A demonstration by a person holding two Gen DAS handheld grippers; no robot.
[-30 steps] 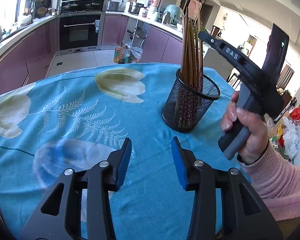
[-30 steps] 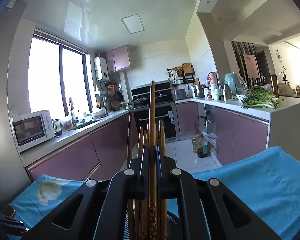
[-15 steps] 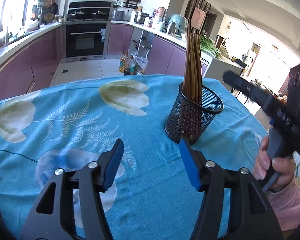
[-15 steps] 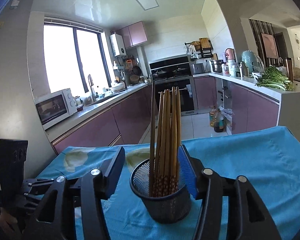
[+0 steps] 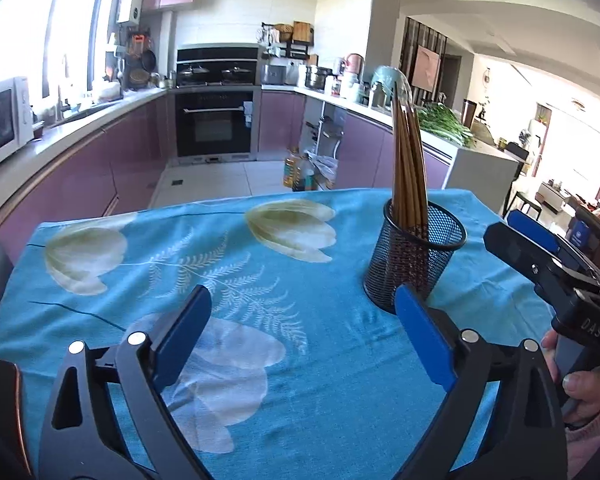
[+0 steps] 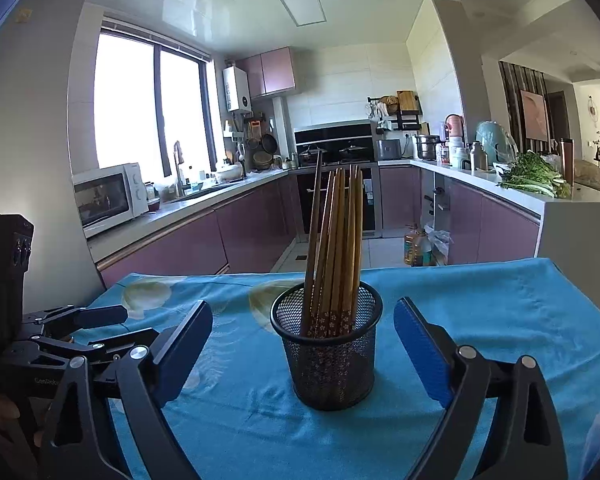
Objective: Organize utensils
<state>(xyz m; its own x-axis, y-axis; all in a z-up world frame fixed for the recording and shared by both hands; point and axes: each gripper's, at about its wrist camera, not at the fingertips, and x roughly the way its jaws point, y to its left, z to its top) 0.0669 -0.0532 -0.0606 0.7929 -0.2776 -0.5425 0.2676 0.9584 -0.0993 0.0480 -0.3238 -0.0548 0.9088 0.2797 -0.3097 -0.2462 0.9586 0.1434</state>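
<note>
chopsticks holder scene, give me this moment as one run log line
left gripper: open, empty | right gripper: open, empty | chopsticks: upright in mesh holder | holder: on blue tablecloth | loose utensils: none visible

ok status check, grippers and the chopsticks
Left gripper open, empty. Right gripper open, empty, facing the mesh holder. Chopsticks upright in the holder. Nothing in the way.

Place: I see a home kitchen.
Evidence: built-in oven [image 5: 215, 122], microwave [image 6: 108, 196], purple cabinets [image 6: 172, 248], greens [image 6: 534, 176].
</note>
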